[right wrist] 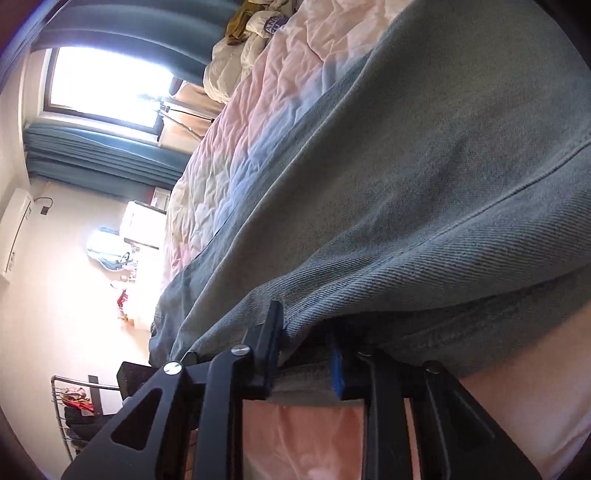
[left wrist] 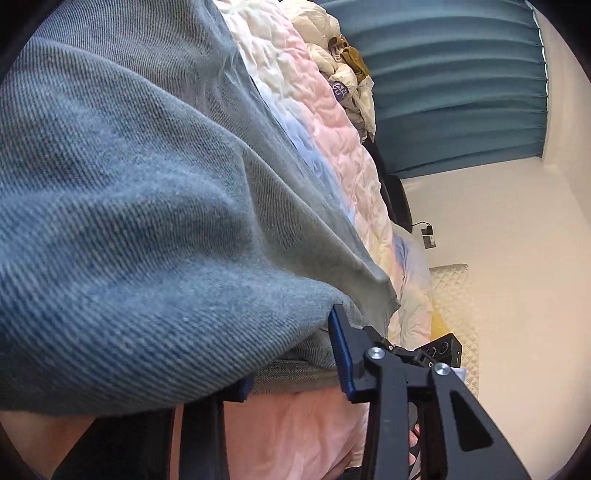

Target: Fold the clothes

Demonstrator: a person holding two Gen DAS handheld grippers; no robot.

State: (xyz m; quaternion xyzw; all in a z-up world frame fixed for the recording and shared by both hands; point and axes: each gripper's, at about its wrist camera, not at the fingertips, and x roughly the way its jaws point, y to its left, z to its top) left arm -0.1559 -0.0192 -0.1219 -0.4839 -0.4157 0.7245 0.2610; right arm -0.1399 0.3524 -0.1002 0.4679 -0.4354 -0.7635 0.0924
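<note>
Blue-grey denim jeans (left wrist: 147, 184) lie spread over a pink and white quilt (left wrist: 343, 147) on a bed and fill most of both views. My left gripper (left wrist: 291, 369) is shut on a thick bunched edge of the jeans; one blue-padded finger (left wrist: 341, 354) shows, and the other is hidden under the cloth. In the right wrist view the jeans (right wrist: 424, 166) stretch away over the quilt (right wrist: 240, 129). There my right gripper (right wrist: 304, 354) is shut on the near hem, with denim pinched between its two fingers.
A pile of crumpled light clothes (left wrist: 347, 74) (right wrist: 251, 33) sits at the far end of the bed. Teal curtains (left wrist: 461, 85) and a bright window (right wrist: 110, 77) lie beyond. A metal clothes rack (right wrist: 74, 406) stands beside the bed.
</note>
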